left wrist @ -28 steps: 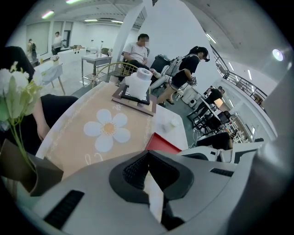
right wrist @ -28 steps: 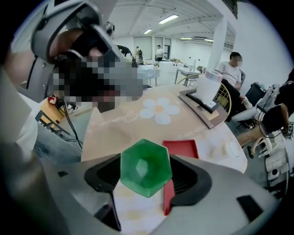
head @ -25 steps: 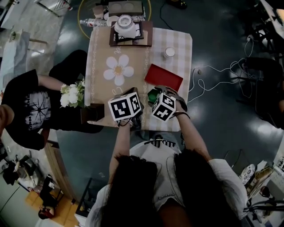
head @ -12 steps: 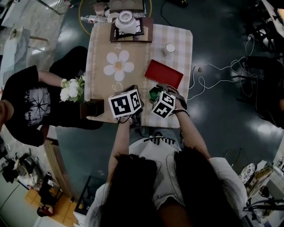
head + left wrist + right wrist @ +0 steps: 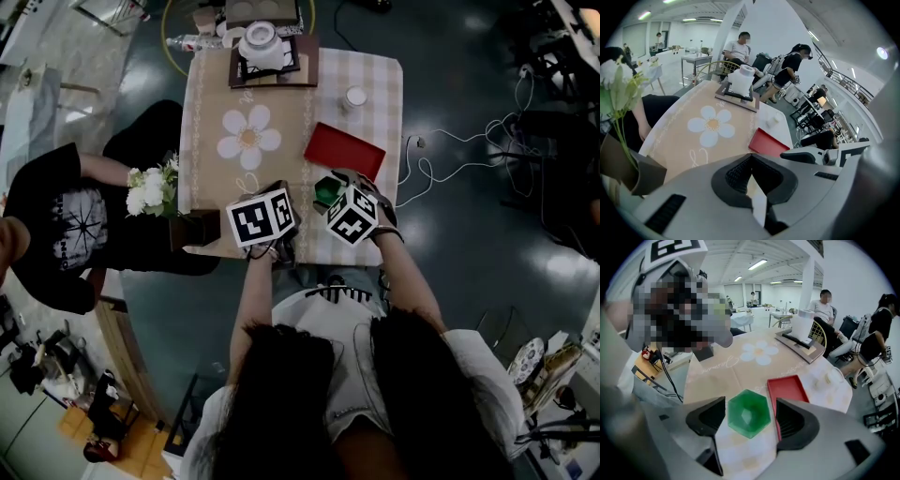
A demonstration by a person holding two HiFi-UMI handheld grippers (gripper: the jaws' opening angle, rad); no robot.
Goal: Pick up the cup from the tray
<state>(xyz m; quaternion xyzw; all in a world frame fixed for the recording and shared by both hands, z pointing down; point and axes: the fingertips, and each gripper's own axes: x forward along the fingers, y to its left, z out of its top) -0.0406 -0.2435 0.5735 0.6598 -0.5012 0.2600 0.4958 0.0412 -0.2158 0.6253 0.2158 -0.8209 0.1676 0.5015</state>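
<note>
Left gripper (image 5: 751, 161), lower centre of its own view: jaws pressed together, nothing btwn them, pointing at bare table (image 5: 211, 112), not at the job. Green cup (image 5: 748, 414), lower centre of right gripper view, stands on the cloth just beside the near-left corner of the red tray (image 5: 787, 386), not in it. Right gripper (image 5: 750, 405): jaws spread, one either side of the cup, pads not pressing on it. Cup sits dead ahead btwn the pads, flat hexagon faces toward them, so right hand is nearer; prob. only a square squeeze needed.
</note>
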